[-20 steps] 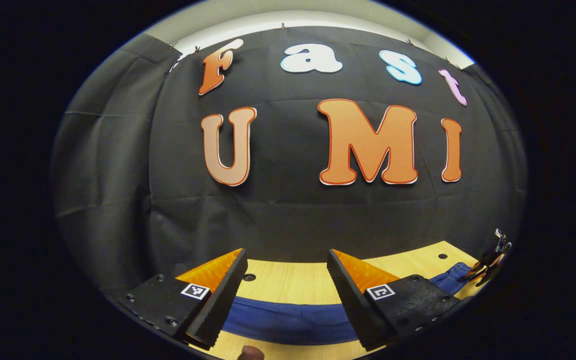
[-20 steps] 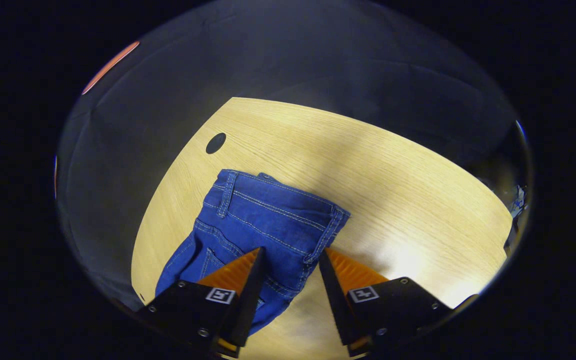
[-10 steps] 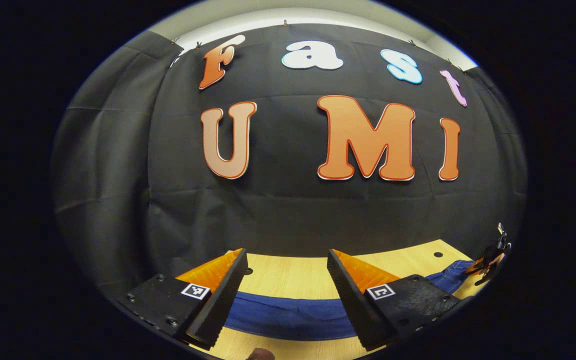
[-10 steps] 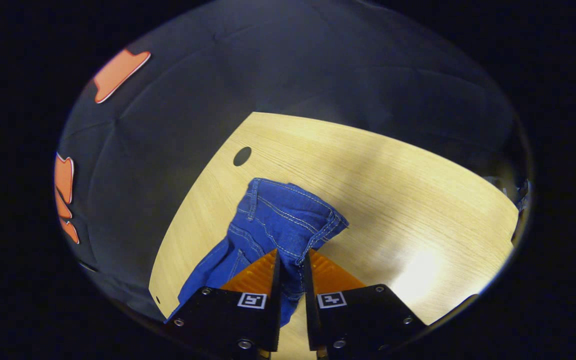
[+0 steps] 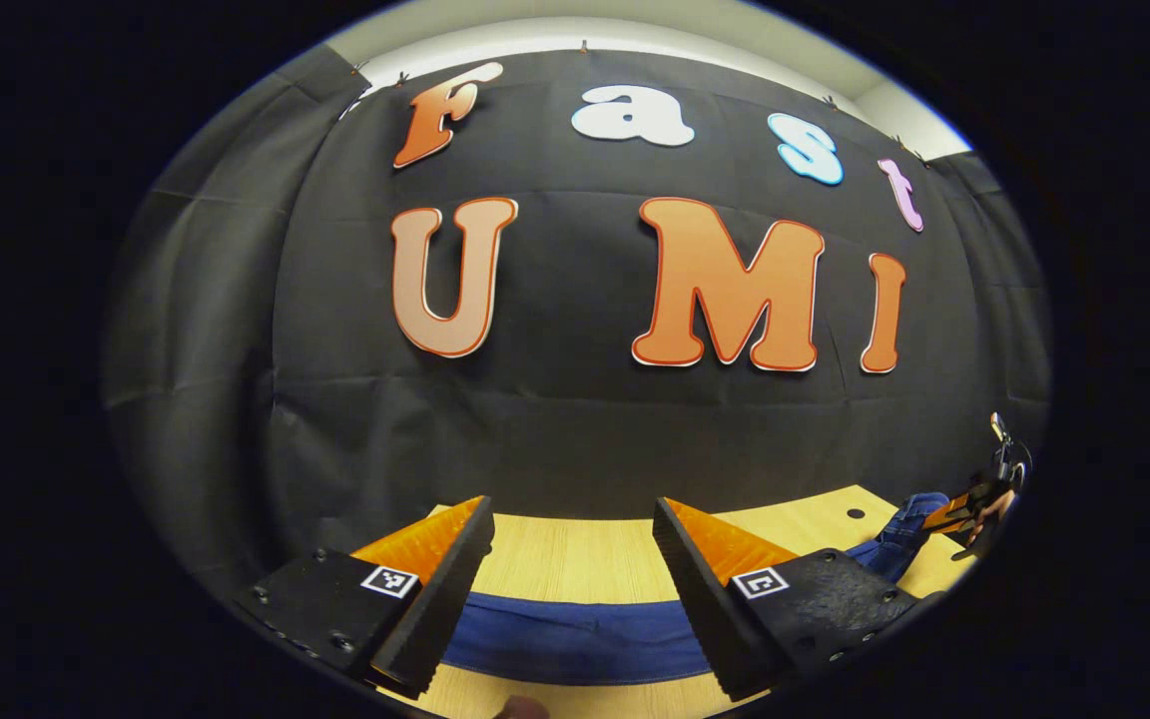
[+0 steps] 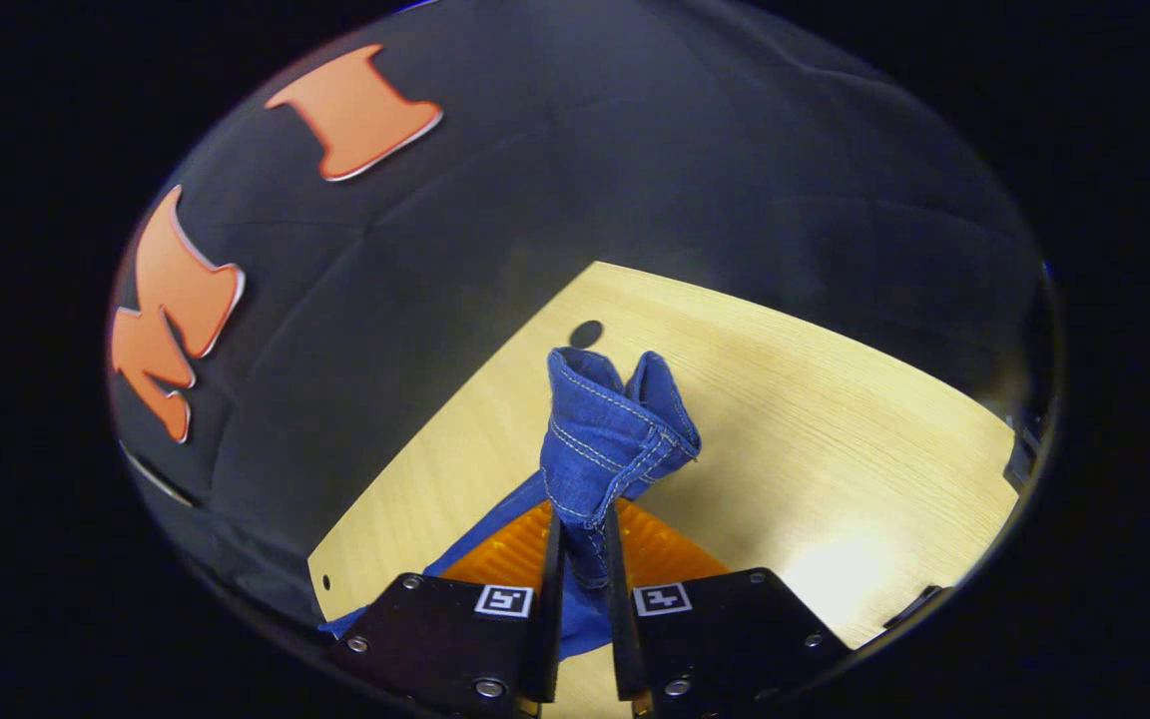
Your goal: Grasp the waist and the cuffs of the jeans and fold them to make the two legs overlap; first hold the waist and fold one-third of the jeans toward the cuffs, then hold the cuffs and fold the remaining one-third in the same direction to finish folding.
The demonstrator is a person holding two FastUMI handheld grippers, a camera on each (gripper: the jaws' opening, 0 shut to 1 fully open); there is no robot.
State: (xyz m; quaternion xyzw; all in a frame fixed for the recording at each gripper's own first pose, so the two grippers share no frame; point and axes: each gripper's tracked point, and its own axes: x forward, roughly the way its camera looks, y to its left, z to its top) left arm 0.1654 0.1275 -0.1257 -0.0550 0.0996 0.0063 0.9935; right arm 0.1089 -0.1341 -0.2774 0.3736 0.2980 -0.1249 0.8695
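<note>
Blue jeans lie across the light wooden table. In the right gripper view the waist of the jeans (image 6: 615, 429) is bunched and lifted off the table, with my right gripper (image 6: 580, 559) shut on its edge. In the left gripper view a flat band of the jeans (image 5: 575, 634) runs across the table below my left gripper (image 5: 575, 559), which stands open above the cloth without touching it. Far right in that view the right gripper (image 5: 969, 509) holds the raised waist (image 5: 909, 519).
The wooden table (image 6: 835, 439) has a small round hole (image 6: 586, 333) just beyond the lifted waist and another hole (image 5: 856, 513) seen from the left gripper. The black cloth wall (image 5: 575, 399) rises close behind the table's far edge.
My right gripper closed on the waist edge and lifted it, so the flat waistband is now bunched and raised. The left gripper stayed open and barely moved.
</note>
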